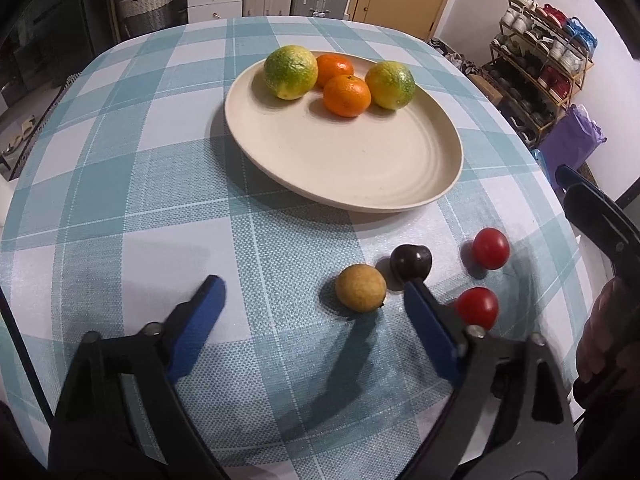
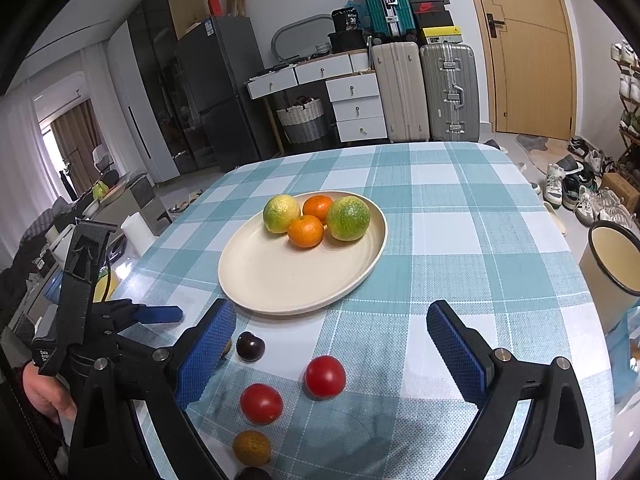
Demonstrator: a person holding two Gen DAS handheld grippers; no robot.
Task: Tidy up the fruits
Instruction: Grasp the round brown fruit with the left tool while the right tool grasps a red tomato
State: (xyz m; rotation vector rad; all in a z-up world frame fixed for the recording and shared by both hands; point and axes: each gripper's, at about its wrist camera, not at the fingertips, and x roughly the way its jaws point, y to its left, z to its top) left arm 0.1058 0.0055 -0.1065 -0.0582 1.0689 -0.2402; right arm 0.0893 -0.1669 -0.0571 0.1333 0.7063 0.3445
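Fruits are split between two places: four large citrus sit on the plate [image 1: 360,184], and several small ones lie loose on the checked tablecloth [image 1: 132,184] near the plate's front rim. The left gripper [image 1: 316,292] hangs wide open and empty just above the cloth, with a small yellow-brown fruit [image 1: 361,293] between its fingers, nearer the right one, and a dark cherry [image 1: 411,262] just beyond that fingertip. To take the yellow-brown fruit well, I would centre it between the pads first, lower until they flank its middle, and close gently so it does not roll toward the cherry. The right gripper [image 2: 332,320] is also wide open and empty, above two red tomatoes [image 2: 325,377]. On the plate, two green-yellow citrus [image 1: 290,72] and two oranges [image 1: 347,95] cluster at the far side, leaving its near half bare.
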